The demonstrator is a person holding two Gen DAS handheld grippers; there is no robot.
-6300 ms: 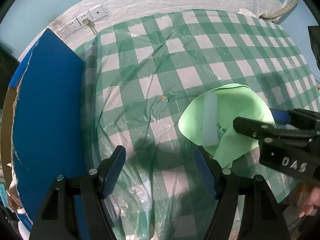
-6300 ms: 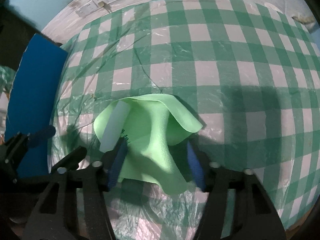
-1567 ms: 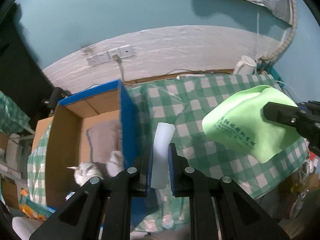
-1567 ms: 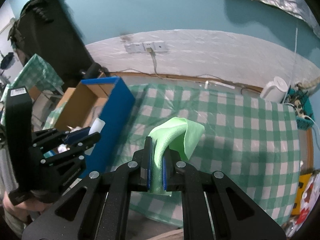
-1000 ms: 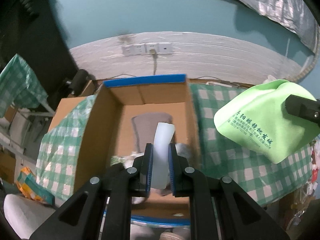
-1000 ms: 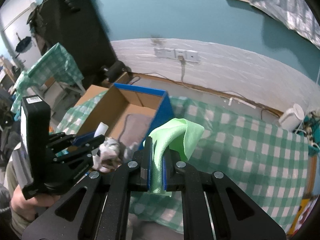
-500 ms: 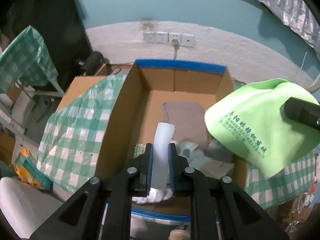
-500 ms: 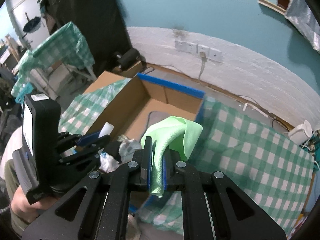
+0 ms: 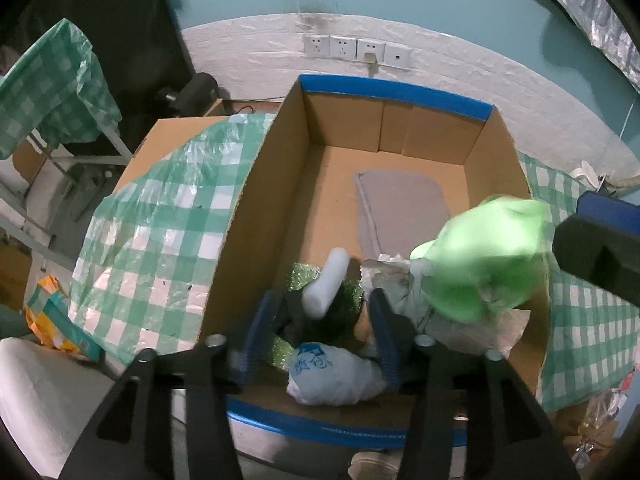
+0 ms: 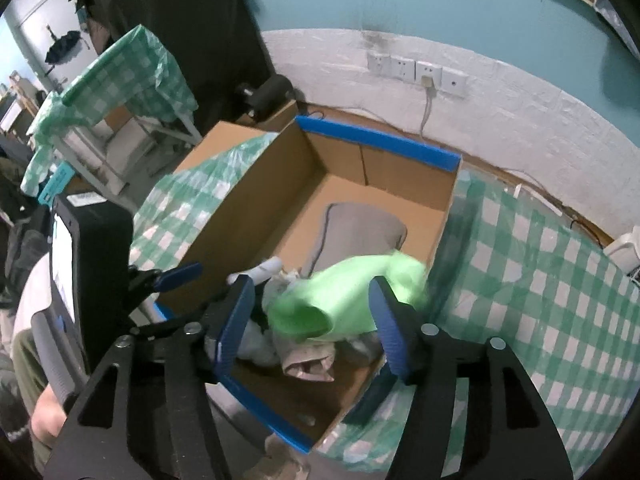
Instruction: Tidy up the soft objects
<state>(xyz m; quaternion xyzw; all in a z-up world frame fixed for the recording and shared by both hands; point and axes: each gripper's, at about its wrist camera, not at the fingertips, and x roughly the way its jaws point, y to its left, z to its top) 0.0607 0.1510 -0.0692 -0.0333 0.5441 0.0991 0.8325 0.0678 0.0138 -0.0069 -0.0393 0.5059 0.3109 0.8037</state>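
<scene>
A cardboard box [image 9: 256, 184] with blue-taped rims sits below both grippers; it also shows in the right wrist view [image 10: 248, 204]. My left gripper [image 9: 318, 330] is open above the box's near end, and the white foam roll [image 9: 326, 288] is loose between its fingers, tilted over the pile. My right gripper [image 10: 310, 320] is open, and the light green cloth [image 10: 344, 296] is blurred and loose over the box's near right corner; the cloth also shows in the left wrist view [image 9: 484, 256].
In the box lie a grey pad [image 9: 400, 208], a glittery green item [image 9: 344, 304], a bluish plastic bag [image 9: 328, 376] and crumpled pale pieces [image 10: 304, 356]. Green checked tablecloth [image 10: 532, 280] lies right of the box. Wall sockets [image 9: 356, 50] are behind.
Both grippers have opened over the box. The foam roll has left the left gripper's grip and the green cloth has left the right gripper's grip; both are dropping onto the pile.
</scene>
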